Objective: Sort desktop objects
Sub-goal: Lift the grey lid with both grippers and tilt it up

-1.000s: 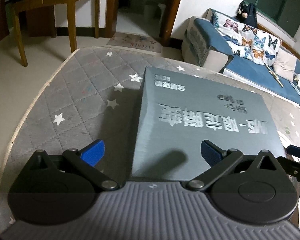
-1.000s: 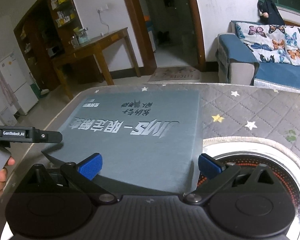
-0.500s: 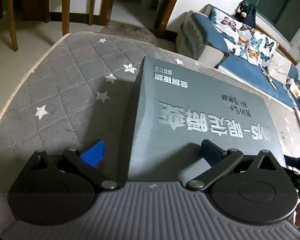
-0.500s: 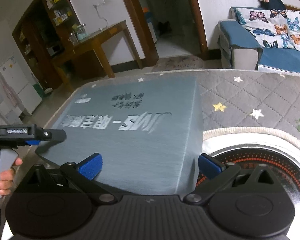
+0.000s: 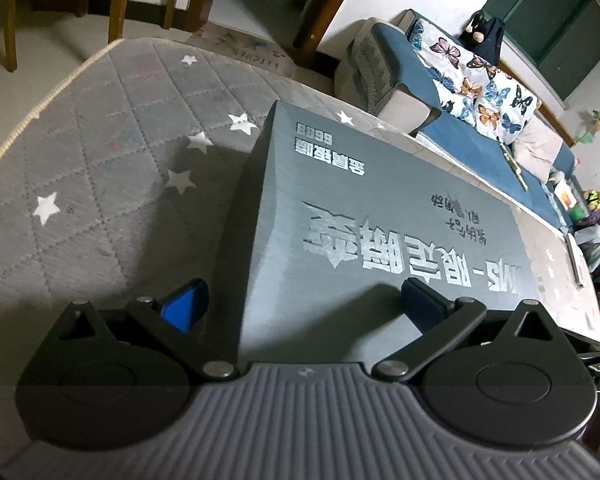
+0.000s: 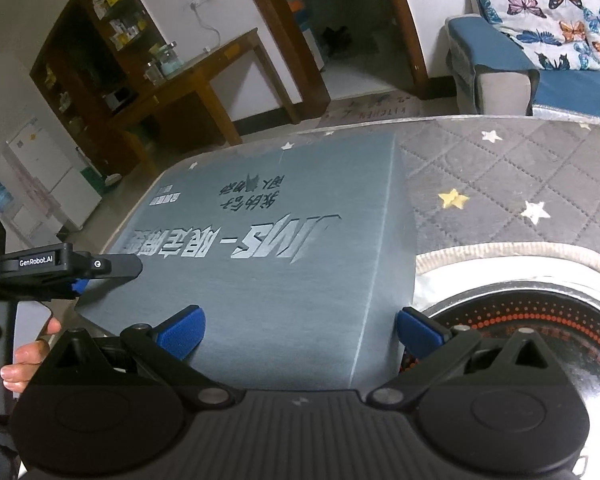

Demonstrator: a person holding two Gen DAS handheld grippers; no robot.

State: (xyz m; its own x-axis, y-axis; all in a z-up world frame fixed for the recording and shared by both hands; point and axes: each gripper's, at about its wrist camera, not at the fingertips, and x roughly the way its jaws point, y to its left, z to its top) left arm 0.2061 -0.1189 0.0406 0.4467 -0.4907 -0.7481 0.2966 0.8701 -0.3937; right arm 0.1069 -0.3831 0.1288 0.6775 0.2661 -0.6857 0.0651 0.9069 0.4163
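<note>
Jaws: apart on left gripper (image 5: 304,304) and right gripper (image 6: 299,327); both straddle box edges
Box (image 5: 380,220): grey; lies on quilted tabletop (image 5: 100,152)

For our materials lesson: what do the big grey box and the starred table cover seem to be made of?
Grey box: probably cardboard with a brushed, metallic-looking print; fine streaks, sharp folded edges and silver lettering suggest it.

Table cover: quilted fabric, matte; stitched diamond lines, printed stars and a corded edge show it.
</note>
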